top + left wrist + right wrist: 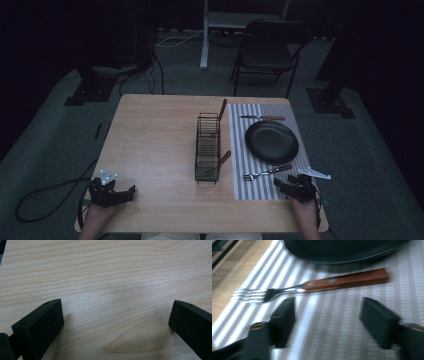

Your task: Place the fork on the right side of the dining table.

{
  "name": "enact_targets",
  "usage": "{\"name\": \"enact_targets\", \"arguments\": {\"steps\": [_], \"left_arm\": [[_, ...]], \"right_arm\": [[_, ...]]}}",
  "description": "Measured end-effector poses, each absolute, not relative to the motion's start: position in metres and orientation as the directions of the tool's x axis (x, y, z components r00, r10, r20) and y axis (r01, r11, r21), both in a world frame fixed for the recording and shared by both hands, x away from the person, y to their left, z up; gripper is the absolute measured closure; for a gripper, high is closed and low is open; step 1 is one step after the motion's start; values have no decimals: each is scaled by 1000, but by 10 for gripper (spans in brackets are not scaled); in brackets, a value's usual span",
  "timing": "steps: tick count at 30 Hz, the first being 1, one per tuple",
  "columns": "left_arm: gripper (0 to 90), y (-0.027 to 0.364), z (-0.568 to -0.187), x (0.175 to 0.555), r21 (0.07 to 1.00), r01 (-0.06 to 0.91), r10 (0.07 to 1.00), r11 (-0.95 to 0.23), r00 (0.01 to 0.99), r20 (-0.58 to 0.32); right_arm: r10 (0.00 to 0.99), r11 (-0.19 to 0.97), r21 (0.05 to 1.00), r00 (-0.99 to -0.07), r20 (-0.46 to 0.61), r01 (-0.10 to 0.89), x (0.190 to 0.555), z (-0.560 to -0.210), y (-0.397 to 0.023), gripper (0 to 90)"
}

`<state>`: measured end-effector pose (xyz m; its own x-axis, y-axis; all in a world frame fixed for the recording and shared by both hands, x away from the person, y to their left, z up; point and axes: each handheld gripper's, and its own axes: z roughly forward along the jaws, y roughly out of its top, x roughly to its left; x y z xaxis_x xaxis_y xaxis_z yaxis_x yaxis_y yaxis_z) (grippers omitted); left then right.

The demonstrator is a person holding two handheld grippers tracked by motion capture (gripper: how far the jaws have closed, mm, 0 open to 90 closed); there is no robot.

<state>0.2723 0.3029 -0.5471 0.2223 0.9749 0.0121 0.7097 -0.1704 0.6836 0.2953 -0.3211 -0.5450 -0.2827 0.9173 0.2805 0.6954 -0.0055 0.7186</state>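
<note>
The fork [312,286] lies flat on the striped mat [245,187] just beside the near edge of the black plate [271,141], the right gripper [327,320] spread wide and empty over bare mat behind it, while the left gripper [116,322] gapes empty above open table [150,145].

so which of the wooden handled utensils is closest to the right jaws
The fork, lying on the striped placemat on the near side of the black plate, just ahead of the right gripper. The knife lies beyond the plate; two more handles stand in the wire caddy.
</note>
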Motion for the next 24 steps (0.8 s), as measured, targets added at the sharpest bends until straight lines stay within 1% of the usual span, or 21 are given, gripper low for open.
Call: {"name": "enact_targets", "arguments": {"steps": [1,2,5,8,10,13,17,18,19,21,23,24], "left_arm": [[0,303,-547,272,684,710,975,-170,222,12],[0,303,-547,272,684,710,975,-170,222,12],[0,303,-547,272,684,710,975,-170,222,12],[0,303,-547,272,684,710,975,-170,222,12],[0,303,-547,272,684,710,975,-170,222,12],[0,303,-547,272,683,710,975,-170,222,12],[0,303,-547,272,684,710,975,-170,222,12],[0,303,-547,272,684,710,975,-170,222,12],[0,303,-547,272,684,710,975,-170,222,12],[0,303,-547,272,684,710,975,-170,222,12],[0,303,-547,272,684,710,975,-170,222,12],[0,303,-547,272,684,710,975,-169,222,12]], "right_arm": [[921,23,718,-294,255,695,296,-545,-314,137],[931,46,718,-291,221,695,295,-545,-307,136],[933,58,736,-299,200,675,292,-545,-293,121],[962,98,745,-254,99,660,288,-545,-282,121],[970,107,747,-233,65,656,286,-546,-281,121],[979,76,749,-191,69,658,282,-547,-286,121],[980,55,759,-183,85,649,281,-543,-284,121],[979,59,760,-187,83,647,283,-542,-283,121],[983,62,767,-172,63,639,286,-541,-283,121],[984,36,771,-158,85,636,293,-538,-288,121],[988,13,775,-126,86,632,300,-536,-294,121],[986,-1,778,-128,104,628,304,-535,-300,121]]}}
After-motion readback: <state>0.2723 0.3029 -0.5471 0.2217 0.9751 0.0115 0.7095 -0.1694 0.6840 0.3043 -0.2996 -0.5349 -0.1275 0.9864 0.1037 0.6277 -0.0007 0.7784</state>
